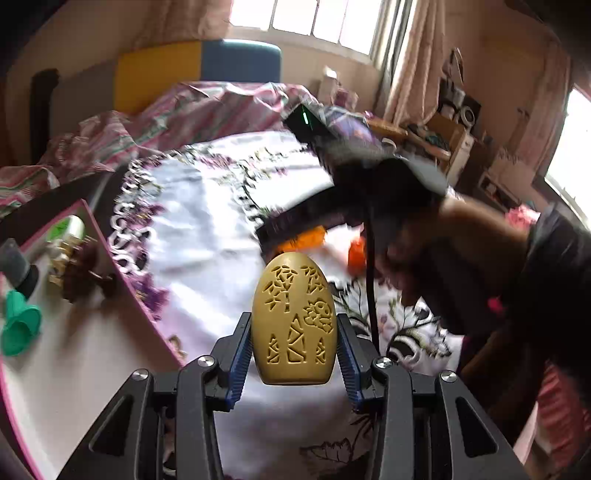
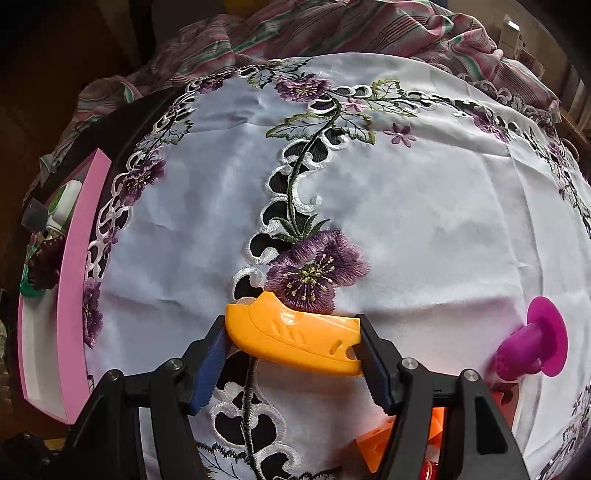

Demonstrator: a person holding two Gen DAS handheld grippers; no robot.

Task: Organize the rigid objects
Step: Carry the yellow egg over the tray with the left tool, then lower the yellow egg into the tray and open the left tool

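My left gripper (image 1: 294, 347) is shut on a gold egg-shaped piece (image 1: 294, 321) with carved patterns, held upright above the white embroidered cloth (image 1: 207, 236). A pink-rimmed white tray (image 1: 92, 354) lies to its left, holding a green funnel-shaped piece (image 1: 18, 325), a dark brown flower-shaped piece (image 1: 83, 273) and a white and green bottle (image 1: 72, 227). In the right wrist view my right gripper (image 2: 291, 341) is shut on a curved yellow-orange plastic piece (image 2: 291, 338), gripped at its two ends just over the cloth (image 2: 424, 221). A magenta spool-like piece (image 2: 532, 343) lies to its right.
The other gripper and the person's arm (image 1: 424, 206) cross the right side of the left wrist view. Orange pieces (image 2: 384, 443) lie beneath my right gripper. The tray's pink wall (image 2: 77, 280) stands at the cloth's left edge. Striped bedding (image 2: 332, 33) is bunched behind the cloth.
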